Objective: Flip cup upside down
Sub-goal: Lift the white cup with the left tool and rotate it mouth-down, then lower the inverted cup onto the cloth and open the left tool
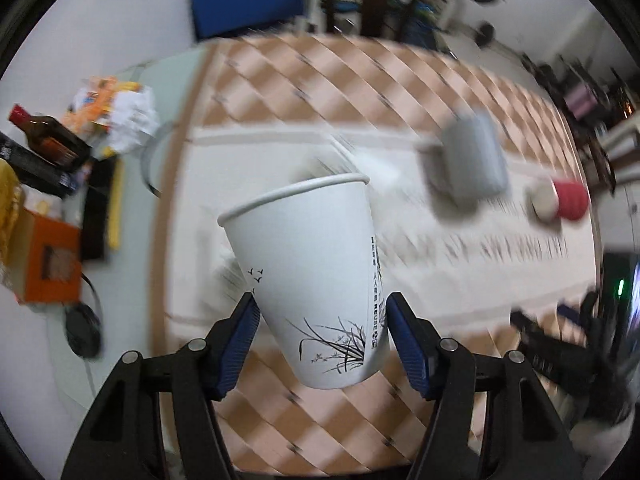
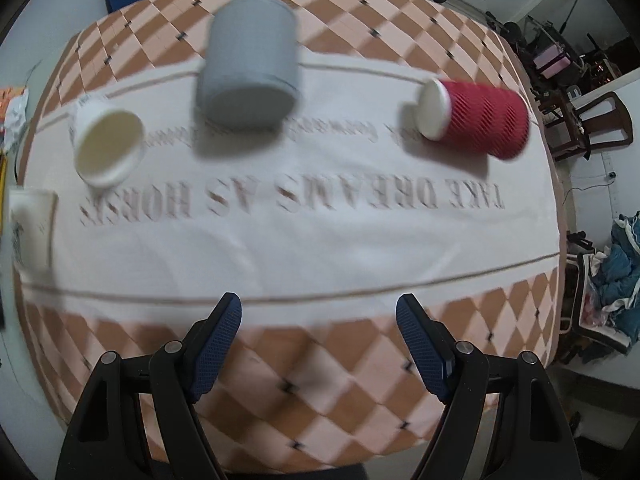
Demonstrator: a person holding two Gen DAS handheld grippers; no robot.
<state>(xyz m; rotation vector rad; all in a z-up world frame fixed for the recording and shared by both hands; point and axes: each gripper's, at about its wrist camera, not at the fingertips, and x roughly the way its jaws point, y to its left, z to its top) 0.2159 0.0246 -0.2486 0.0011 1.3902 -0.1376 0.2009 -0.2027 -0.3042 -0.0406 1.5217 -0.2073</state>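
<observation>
Left gripper [image 1: 320,320] pinching the white paper cup [image 1: 308,276] low on its wall, one blue pad [image 1: 240,340] on each side — the cup lifted clear of the checked tablecloth [image 1: 320,432], tilted, rim up and ahead of the fingertips. Risk, as judged: thin paper may buckle or slip between the pads during rotation, since the hold sits near the base; the blurred background suggests fast motion, which would worsen this. Right gripper [image 2: 319,332] spread wide and holding nothing — ahead of it lie a grey cup [image 2: 250,76], a red cup [image 2: 476,118] and a small white cup [image 2: 108,142].
</observation>
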